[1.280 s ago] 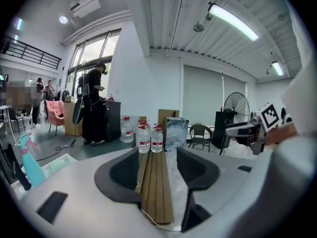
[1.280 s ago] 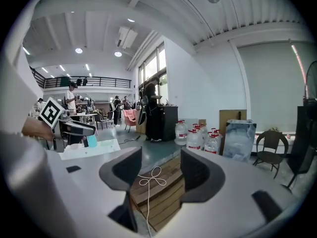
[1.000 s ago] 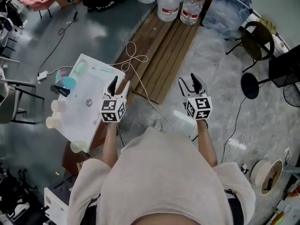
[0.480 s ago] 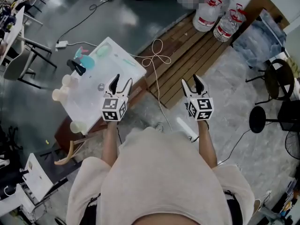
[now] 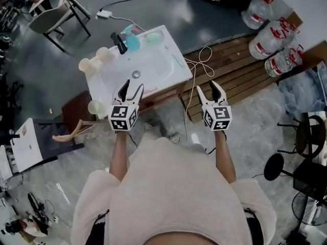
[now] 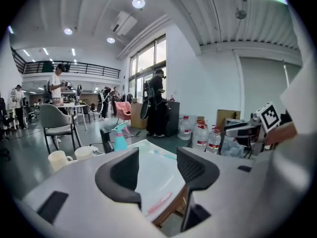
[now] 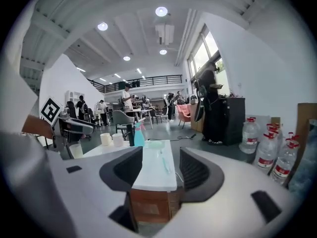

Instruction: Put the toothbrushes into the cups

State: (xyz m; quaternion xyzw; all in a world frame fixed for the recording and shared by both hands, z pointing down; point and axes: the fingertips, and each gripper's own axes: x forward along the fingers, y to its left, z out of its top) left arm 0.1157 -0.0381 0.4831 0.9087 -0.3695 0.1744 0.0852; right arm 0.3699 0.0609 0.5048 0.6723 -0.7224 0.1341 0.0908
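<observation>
A white table (image 5: pixel 153 78) stands just ahead of both grippers. On it lie a green toothbrush (image 5: pixel 177 60) near the right edge and a pink toothbrush (image 6: pixel 159 203) near the front edge. Two cream cups (image 5: pixel 87 64) (image 5: pixel 102 54) stand at the table's far left corner, and a third cup (image 5: pixel 95 106) at the near left corner. My left gripper (image 5: pixel 131 87) hangs open over the table's front edge with nothing between its fingers. My right gripper (image 5: pixel 207 87) is open and empty, off the table's right corner. Seen from the right gripper, the green toothbrush (image 7: pixel 165 162) lies straight ahead.
A teal spray bottle (image 5: pixel 132 41), a black object (image 5: pixel 118 42) and a green dish (image 5: pixel 152 35) stand at the table's far end. A wooden pallet (image 5: pixel 232 70) with a looped cable (image 5: pixel 202 60) and water bottles (image 5: pixel 271 34) lies to the right. A chair (image 5: pixel 51 17) stands at the far left.
The view has swung: the table has passed from the left of the head view to straight ahead. Both grippers moved with the person toward it, their jaws still open.
</observation>
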